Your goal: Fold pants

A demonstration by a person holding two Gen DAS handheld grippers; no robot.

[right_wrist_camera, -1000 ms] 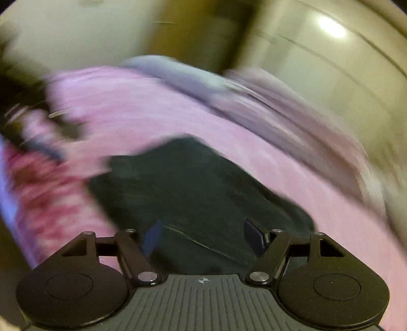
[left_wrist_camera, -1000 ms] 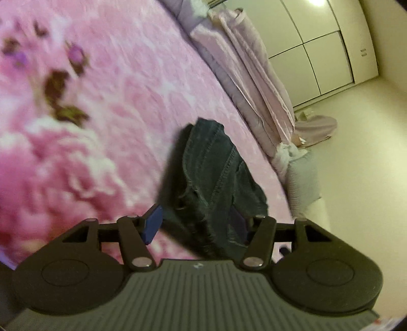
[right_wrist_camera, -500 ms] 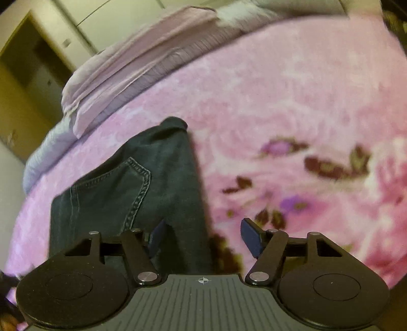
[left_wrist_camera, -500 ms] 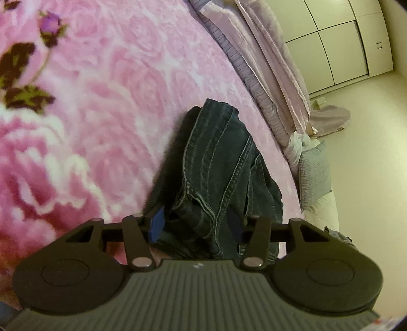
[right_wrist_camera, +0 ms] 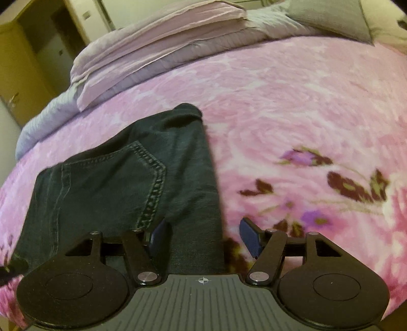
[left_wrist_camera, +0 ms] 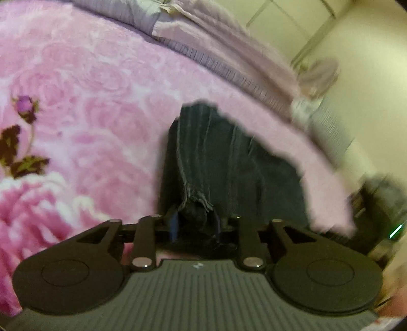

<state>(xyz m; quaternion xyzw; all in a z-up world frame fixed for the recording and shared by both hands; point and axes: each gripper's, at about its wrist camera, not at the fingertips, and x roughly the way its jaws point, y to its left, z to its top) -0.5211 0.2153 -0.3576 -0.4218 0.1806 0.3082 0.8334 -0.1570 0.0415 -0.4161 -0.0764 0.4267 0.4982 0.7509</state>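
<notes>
- Pants [right_wrist_camera: 119, 183]: dark denim, lying folded on the pink blanket [right_wrist_camera: 292, 107] that covers the bed; in the right wrist view they fill the near left, with a stitched back pocket [right_wrist_camera: 112, 175] facing up and a straight folded edge running from near to far down their right side.
- In the left wrist view the pants [left_wrist_camera: 223, 157] stretch away from the camera as a dark wedge, narrowing toward the far end, with pink blanket [left_wrist_camera: 101, 101] on both sides.
- Left gripper [left_wrist_camera: 194, 225]: its jaws have just been closing and now pinch a bunched fold of denim at the near end of the pants; the cloth fills the narrow gap between the blue pads.
- Right gripper [right_wrist_camera: 204, 236]: jaws spread wide, nothing clamped. The left pad [right_wrist_camera: 159, 233] sits over the denim, the right pad [right_wrist_camera: 250, 238] over the blanket, so the folded edge of the pants passes between them without either pad pressing it.
- Blanket pattern: large pale roses, with dark leaves and a purple bud [left_wrist_camera: 24, 105] at the left of the left wrist view, and similar leaves and buds [right_wrist_camera: 353, 185] at the right of the right wrist view.
- Folded lilac bedding [right_wrist_camera: 157, 48] lies along the far edge of the bed, with a grey pillow [right_wrist_camera: 328, 17] at its far right end.
- Cupboard doors [left_wrist_camera: 287, 28] stand beyond the bed, blurred.
- No containers can be made out in either view.
</notes>
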